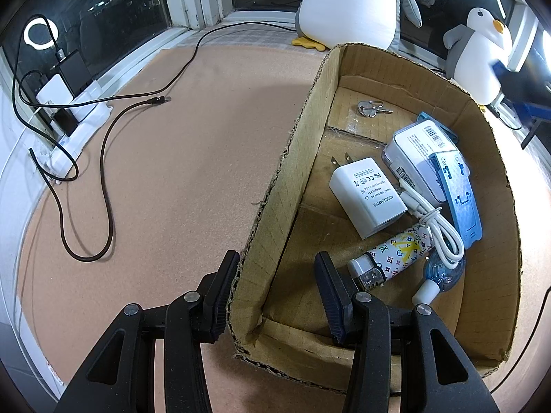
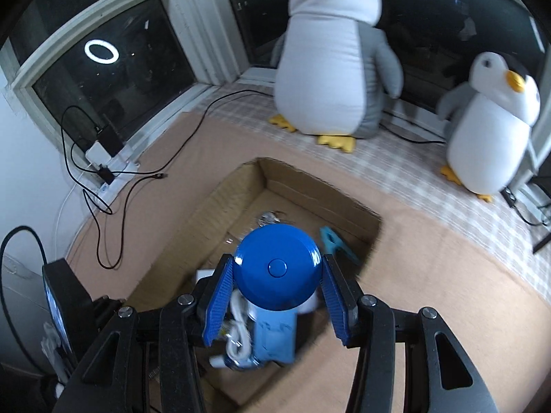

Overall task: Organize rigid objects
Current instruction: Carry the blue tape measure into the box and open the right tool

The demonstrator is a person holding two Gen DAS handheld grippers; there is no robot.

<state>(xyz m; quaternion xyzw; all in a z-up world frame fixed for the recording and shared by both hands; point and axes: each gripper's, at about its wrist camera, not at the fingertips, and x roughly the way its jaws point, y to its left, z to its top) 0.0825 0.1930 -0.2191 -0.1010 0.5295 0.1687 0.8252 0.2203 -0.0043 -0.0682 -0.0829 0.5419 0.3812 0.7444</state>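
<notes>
Now blue disc (image 2: pixel 277 267) clamped in right tool (image 2: pixel 277 296), above box (image 2: pixel 320 186).

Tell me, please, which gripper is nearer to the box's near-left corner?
Left. The left gripper straddles the cardboard box's wall at that corner; the right gripper hangs above the box, holding a blue round object.

Right wrist view is motion-blurred: box contents under the blue round object (image 2: pixel 277 268) are mostly hidden, only bits of a white cable (image 2: pixel 237 337) and a blue clip (image 2: pixel 335 242) show. Keys (image 2: pixel 270 218) at the box's far end are a smear. Left wrist view: big penguin plush (image 1: pixel 347 3) is cut off at the top edge. Label text on the white adapter (image 1: pixel 366 196) is too small to read fully. Box's (image 1: pixel 272 206) near right corner is hidden behind the left gripper's (image 1: pixel 277 292) frame.
</notes>
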